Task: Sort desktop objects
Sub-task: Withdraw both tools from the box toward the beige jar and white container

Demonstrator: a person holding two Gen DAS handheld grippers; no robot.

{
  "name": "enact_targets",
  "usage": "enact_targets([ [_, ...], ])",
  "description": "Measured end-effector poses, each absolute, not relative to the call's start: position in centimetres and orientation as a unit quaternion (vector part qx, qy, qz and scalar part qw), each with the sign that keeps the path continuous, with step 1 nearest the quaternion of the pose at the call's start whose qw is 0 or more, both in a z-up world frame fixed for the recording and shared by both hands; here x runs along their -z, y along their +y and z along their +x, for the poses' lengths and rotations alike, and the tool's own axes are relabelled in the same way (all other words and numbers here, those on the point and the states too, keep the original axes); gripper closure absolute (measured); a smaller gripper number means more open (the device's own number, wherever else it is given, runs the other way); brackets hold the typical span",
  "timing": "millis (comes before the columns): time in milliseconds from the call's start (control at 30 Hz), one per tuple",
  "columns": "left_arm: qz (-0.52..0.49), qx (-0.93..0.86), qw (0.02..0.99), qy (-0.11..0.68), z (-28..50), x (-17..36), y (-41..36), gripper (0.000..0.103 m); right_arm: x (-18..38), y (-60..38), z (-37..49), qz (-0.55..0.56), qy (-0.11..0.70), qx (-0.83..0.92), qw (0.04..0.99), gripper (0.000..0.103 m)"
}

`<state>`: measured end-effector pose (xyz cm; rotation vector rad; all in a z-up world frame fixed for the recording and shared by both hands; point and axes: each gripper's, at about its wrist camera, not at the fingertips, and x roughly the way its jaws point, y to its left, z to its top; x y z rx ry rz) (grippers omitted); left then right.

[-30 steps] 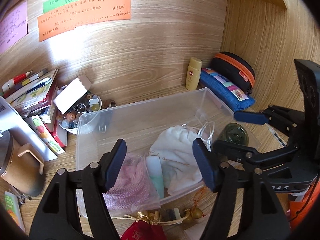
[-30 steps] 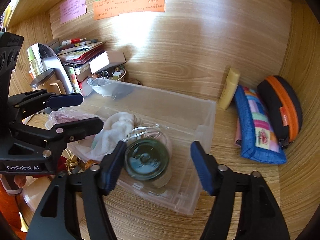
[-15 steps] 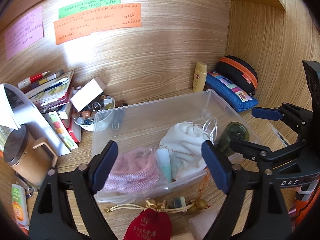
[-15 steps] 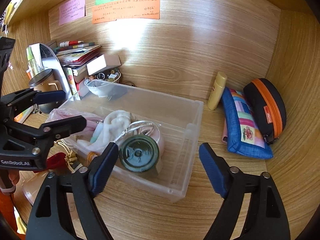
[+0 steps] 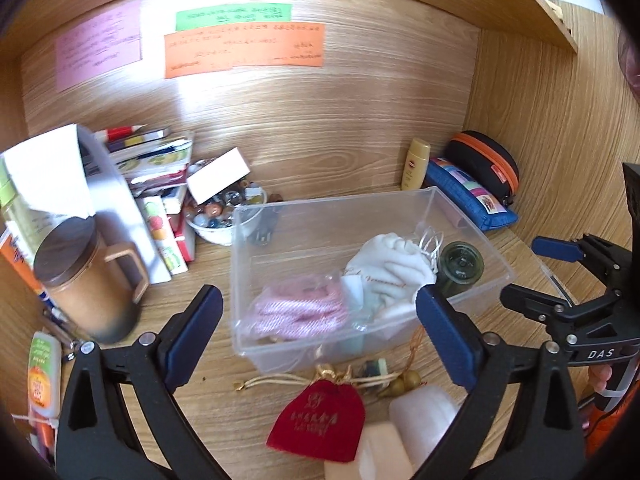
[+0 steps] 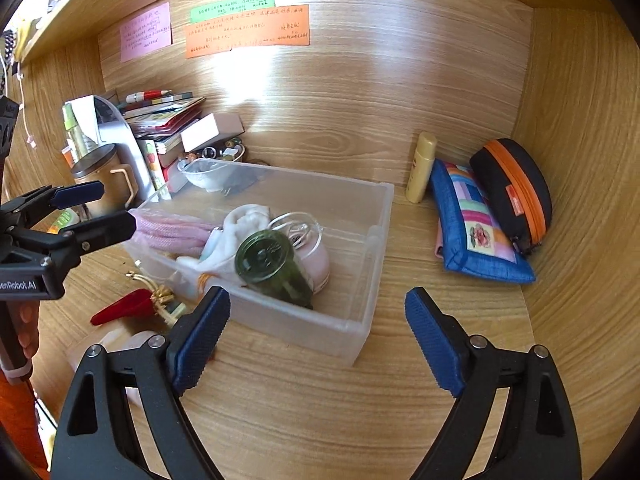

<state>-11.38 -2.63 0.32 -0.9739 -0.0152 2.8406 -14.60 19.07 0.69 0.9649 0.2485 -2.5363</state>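
Note:
A clear plastic box (image 5: 472,220) (image 6: 376,216) stands on the wooden desk. In it lie a pink bagged bundle (image 5: 300,308), a white drawstring pouch (image 5: 388,268) and a dark green jar (image 5: 460,266) (image 6: 272,264) on its side. My left gripper (image 5: 316,300) (image 6: 116,206) hovers in front of the box's near wall, its jaws opening with nothing gripped between them. My right gripper (image 6: 316,296) (image 5: 520,268) is open and bare at the box's right front corner. A red velvet pouch (image 5: 320,416) (image 6: 120,306) with gold cord lies in front of the box.
A brown lidded mug (image 5: 88,280), stacked books and a bowl of marbles (image 5: 224,216) crowd the left. A yellow bottle (image 6: 420,168), a blue patchwork case (image 6: 476,228) and a black-orange case (image 6: 512,188) sit at the right wall. Pale blocks (image 5: 424,412) lie nearest me.
Both grippers have drawn back from the box and their jaws have spread wider. The box and its contents have stayed put.

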Motion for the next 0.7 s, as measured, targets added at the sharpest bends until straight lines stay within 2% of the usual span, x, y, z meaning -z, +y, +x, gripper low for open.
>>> enact_targets([
  [700,-0.362,-0.931,0.04,-0.032,-6.1,3.3,-4.8,0.004,1.9,14.8,-9.0,0.364,0.103,0.885,0.271,0.015],
])
